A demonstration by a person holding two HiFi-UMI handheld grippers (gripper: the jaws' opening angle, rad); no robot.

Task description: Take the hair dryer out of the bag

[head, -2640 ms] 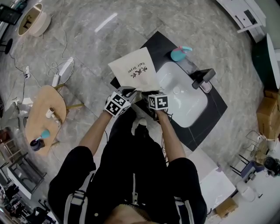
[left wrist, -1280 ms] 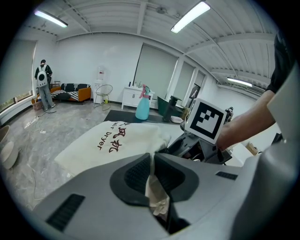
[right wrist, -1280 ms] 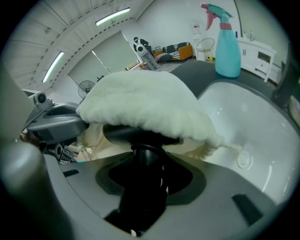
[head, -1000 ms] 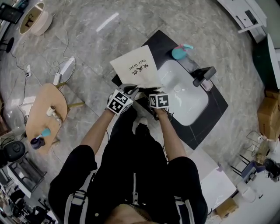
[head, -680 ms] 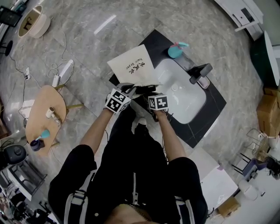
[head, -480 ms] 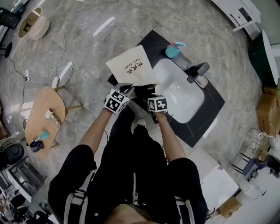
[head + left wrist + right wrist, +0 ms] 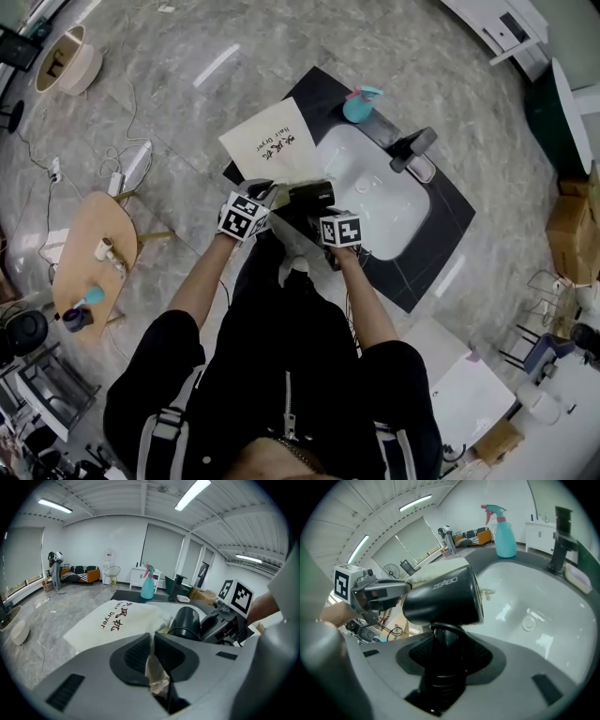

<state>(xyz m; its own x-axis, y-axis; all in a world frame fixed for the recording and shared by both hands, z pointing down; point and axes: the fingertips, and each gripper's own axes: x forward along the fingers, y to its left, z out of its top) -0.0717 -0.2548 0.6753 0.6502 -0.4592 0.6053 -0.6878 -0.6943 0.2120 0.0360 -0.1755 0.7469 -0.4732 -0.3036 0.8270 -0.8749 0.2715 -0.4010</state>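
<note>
The left gripper has its fingers clenched on a fold of pale cloth at the mouth of the bag. The rest of the bag lies flat beyond those fingers, printed side up.

The right gripper has its fingers grasping the black handle of the dryer. The handle stands between them and the barrel lies crosswise just above the fingertips, with its wide open end turned toward the sink.

In the head view the dryer sits between the two grippers: just beyond the right gripper and just to the right of the left gripper. It is at the near edge of the bag. Most of the barrel shows bare. Whether its back end is inside the bag's mouth cannot be told.

The bag lies on a black table, to the left of the sink. Well beyond the right fingers, a teal spray bottle and a black faucet stand at the sink's far side.
</note>
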